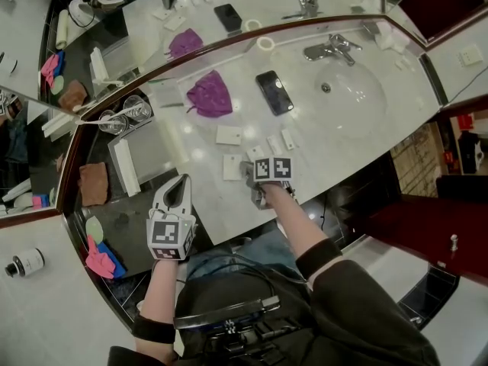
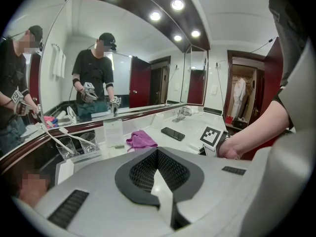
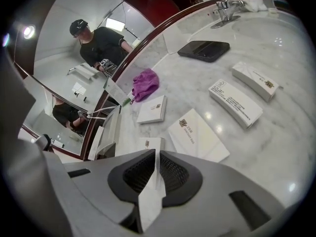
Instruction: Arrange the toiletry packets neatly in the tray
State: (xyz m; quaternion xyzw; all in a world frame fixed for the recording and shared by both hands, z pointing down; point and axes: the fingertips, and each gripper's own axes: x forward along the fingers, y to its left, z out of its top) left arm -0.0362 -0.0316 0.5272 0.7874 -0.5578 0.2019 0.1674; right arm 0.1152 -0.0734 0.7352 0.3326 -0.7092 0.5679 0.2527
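Left gripper [image 1: 181, 181] sits clamped shut at lower left. Right gripper [image 1: 250, 172] is barely cracked open, gripping nothing, right over the toiletry packets [image 1: 229, 135] scattered mid-frame on the marble counter [image 1: 210, 197].

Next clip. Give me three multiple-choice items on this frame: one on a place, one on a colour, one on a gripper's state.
1. Where does the black phone lie?
A. on the counter, between the crumpled cloth and the sink basin
B. inside the sink basin
C. under the crumpled cloth

2. What colour is the crumpled cloth?
A. green
B. purple
C. white

3. How does the left gripper stand?
A. wide open
B. shut on the crumpled cloth
C. shut, with nothing between its jaws

Answers:
1 A: the head view shows the phone flat on the marble between the two.
2 B: it looks purple in every view.
3 C: the left gripper view shows the jaws together and empty.
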